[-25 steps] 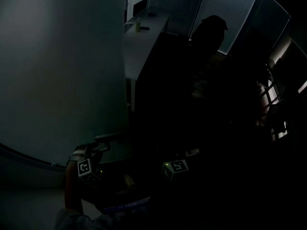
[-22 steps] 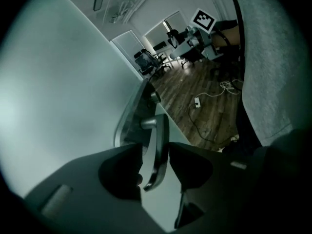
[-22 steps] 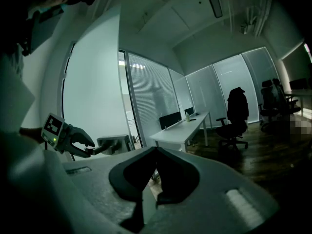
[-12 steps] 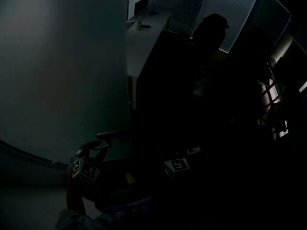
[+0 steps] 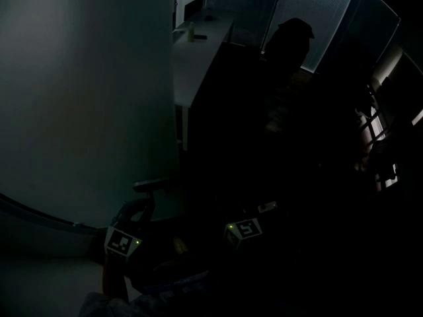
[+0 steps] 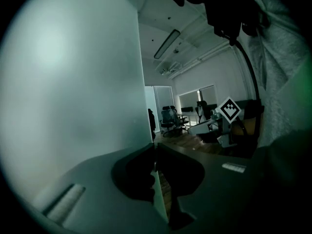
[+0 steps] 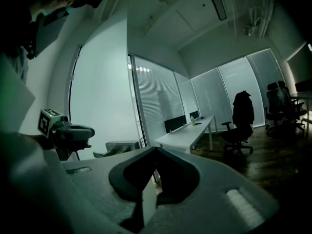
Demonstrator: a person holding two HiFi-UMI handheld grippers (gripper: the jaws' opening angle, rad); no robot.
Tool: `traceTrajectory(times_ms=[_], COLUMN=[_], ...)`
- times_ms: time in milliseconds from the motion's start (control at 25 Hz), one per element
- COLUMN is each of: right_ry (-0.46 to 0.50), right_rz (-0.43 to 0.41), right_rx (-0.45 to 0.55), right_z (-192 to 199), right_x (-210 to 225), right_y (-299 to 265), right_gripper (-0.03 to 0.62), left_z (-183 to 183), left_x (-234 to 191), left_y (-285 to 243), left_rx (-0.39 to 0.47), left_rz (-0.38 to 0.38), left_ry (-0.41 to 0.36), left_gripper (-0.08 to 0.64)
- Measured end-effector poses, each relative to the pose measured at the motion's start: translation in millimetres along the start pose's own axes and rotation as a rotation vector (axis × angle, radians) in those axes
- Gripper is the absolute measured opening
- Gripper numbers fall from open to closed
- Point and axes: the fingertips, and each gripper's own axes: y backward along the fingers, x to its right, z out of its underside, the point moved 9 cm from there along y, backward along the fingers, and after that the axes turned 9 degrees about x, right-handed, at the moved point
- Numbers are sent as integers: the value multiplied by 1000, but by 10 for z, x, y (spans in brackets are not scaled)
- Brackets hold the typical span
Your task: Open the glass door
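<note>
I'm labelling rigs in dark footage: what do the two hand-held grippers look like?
Each hand-held gripper, left and right, has dark grey jaws curving to a point and carries a white cube with black square markers and a small green light. The left one's jaws have just been closing, nothing clearly between them.

Overall level: the head view is running very dim, its right half sinking to near black.
Source: daylight is coming through the window blinds [image 5: 330, 15] and spreading over the frosted glass panel [image 5: 86, 98].
Glare: that panel is glowing pale in both gripper views.
Shadows: a draped chair [image 5: 291, 41] is standing as a silhouette against the blinds.
Distortion: the wide lenses are bending straight lines and darkening the corners.
Cast: a green-grey tint is lying over everything.
</note>
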Motion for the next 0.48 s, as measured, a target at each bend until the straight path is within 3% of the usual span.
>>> traceTrajectory(times_ms=[160,480], right_ry=[31,59], right_rz=[-19,-61], right_rx=[10,36], right_z=[-90,-188], right_x=[-70,-152], right_y=[43,61], right_gripper=[2,2], left_z=[-36,-35], left_x=[38,157], left_y=[-7,48], left_rx=[68,112], left_rz=[-38,-127], left_ry=[62,108], left_gripper=[21,5])
